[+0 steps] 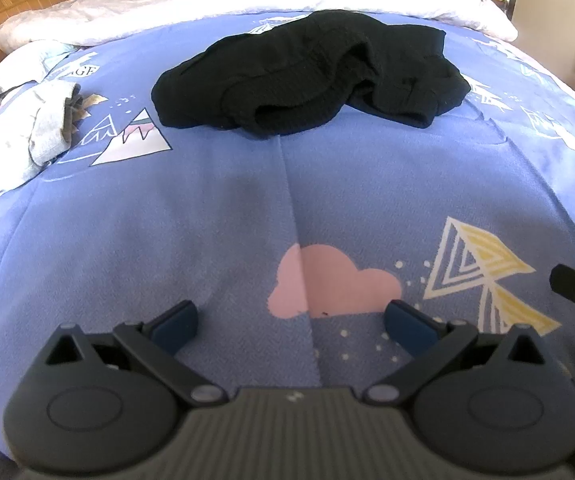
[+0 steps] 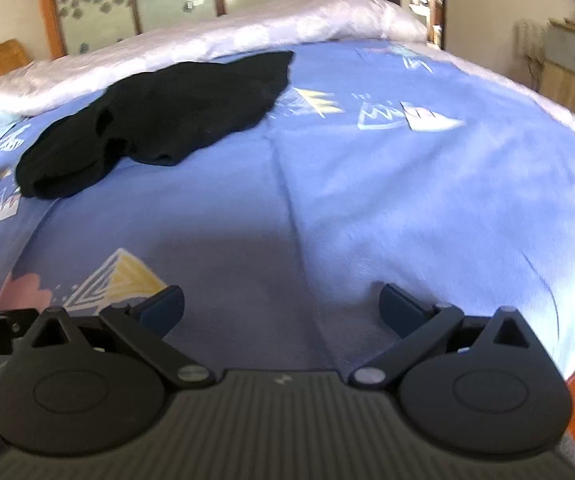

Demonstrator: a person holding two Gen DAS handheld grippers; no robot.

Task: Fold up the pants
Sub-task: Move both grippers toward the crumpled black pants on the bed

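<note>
Black pants [image 1: 311, 76] lie crumpled in a heap on the far half of a blue patterned bedspread [image 1: 215, 216]. In the right wrist view the same black pants [image 2: 159, 120] sit far off to the upper left. My left gripper [image 1: 291, 320] hovers over the near part of the bed, above a pink cloud print, open with nothing between its blue pads. My right gripper [image 2: 281, 308] is also open and empty, over bare bedspread [image 2: 407, 184] near the front edge. Both grippers are well short of the pants.
A grey and white garment [image 1: 53, 120] lies bunched at the left side of the bed. A pale pink quilt [image 1: 247, 4] is rolled along the far edge. A wooden headboard [image 1: 11, 8] stands at the back left, a cabinet [image 2: 571, 68] on the right.
</note>
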